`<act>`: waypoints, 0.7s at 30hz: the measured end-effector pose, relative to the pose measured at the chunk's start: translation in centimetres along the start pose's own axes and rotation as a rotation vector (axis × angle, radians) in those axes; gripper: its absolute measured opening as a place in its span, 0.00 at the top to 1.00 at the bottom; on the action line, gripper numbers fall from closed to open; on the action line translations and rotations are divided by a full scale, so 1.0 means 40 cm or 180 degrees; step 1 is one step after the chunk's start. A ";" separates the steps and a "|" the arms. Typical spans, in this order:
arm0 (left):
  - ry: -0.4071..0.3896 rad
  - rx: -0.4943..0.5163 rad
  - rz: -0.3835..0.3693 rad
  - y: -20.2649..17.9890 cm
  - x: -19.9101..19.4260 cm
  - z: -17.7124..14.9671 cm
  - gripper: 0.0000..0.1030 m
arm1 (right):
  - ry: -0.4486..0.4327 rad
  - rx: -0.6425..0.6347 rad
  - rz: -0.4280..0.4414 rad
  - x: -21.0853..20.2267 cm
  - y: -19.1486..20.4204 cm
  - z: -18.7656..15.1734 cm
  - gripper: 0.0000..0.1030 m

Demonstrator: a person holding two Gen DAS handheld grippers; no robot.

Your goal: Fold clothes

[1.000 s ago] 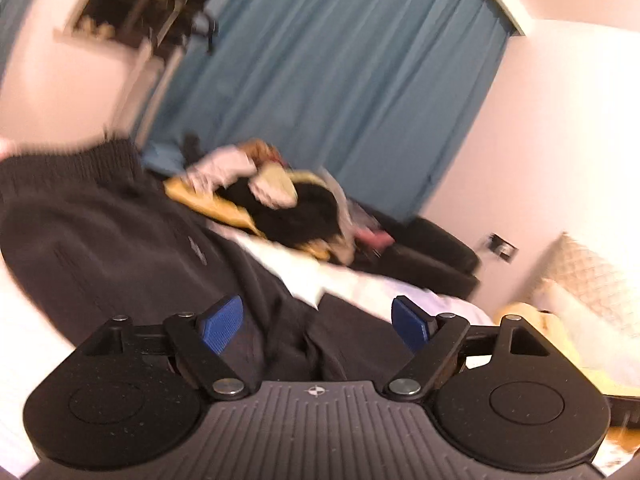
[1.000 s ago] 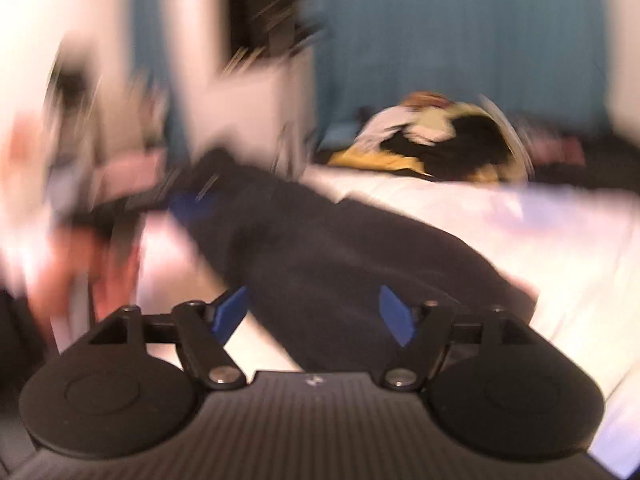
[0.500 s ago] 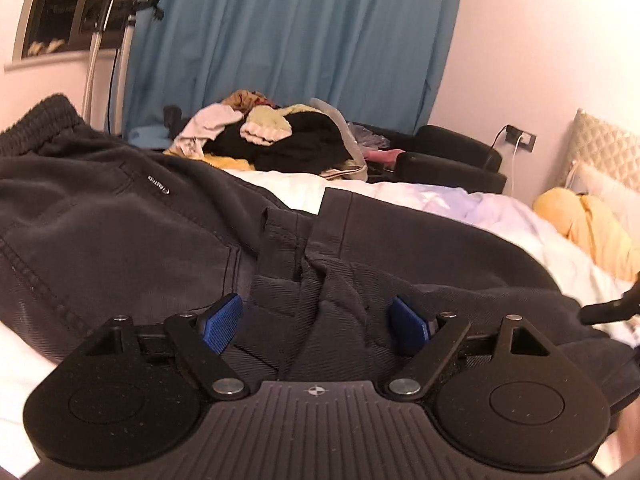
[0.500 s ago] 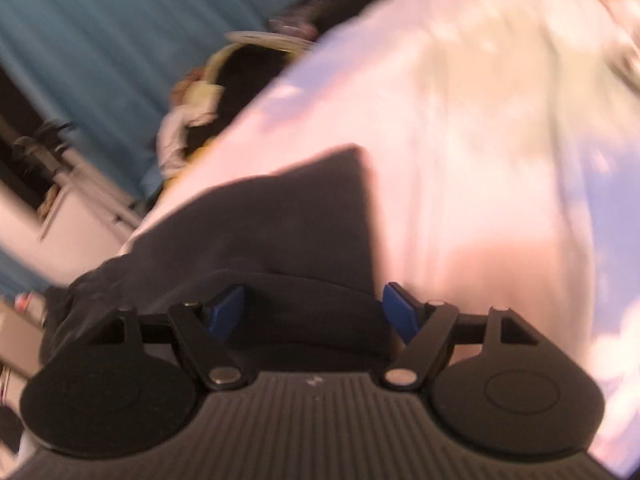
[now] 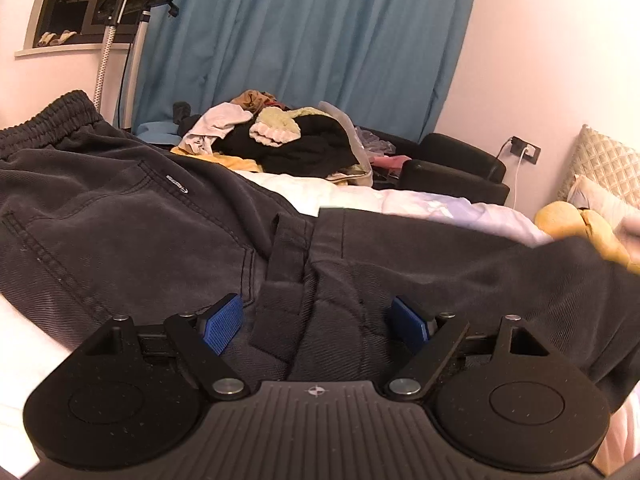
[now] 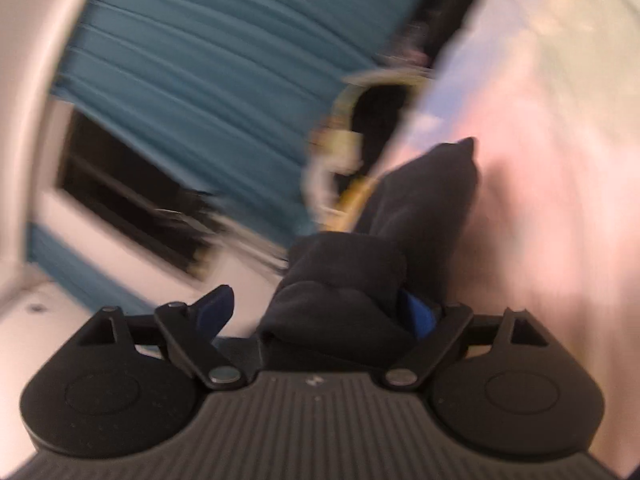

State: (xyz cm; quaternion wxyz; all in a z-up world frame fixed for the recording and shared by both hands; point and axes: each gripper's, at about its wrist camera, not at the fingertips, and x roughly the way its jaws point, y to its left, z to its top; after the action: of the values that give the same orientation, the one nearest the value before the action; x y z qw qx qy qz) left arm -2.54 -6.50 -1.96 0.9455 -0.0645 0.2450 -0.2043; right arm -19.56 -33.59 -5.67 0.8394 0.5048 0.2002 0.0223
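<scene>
Dark grey trousers (image 5: 140,220) lie spread on the white bed (image 5: 360,196), elastic waistband at the far left. My left gripper (image 5: 316,322) hovers low over the crotch seam, open, with bunched cloth between its blue pads (image 5: 222,322) and no pad pressing on it. In the blurred, strongly tilted right wrist view, a folded end of the trouser leg (image 6: 424,200) runs into my right gripper (image 6: 316,312). Its jaws stand wide. The fold rests against the right pad (image 6: 418,316), and a gap shows beside the left pad.
A pile of mixed clothes (image 5: 280,140) sits at the bed's far side before a blue curtain (image 5: 300,40). A black armchair (image 5: 452,164) stands at the right, a yellow soft item (image 5: 576,224) and a quilted pillow (image 5: 608,160) beside it. A metal stand (image 5: 108,40) rises at the left.
The left gripper sank onto the trousers and levelled out, then held still. The right gripper rolled hard to one side, and a fold of the trouser leg now lies between its jaws.
</scene>
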 end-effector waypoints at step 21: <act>0.0010 0.0046 -0.0134 -0.029 -0.014 -0.011 0.18 | -0.0277 0.0008 -0.0378 0.000 -0.045 -0.020 0.63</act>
State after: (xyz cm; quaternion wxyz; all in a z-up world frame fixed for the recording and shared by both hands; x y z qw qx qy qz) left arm -3.61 -7.33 -1.86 0.9411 -0.0626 0.2437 -0.2260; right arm -20.16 -33.80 -7.56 0.8465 0.4936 0.1933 -0.0498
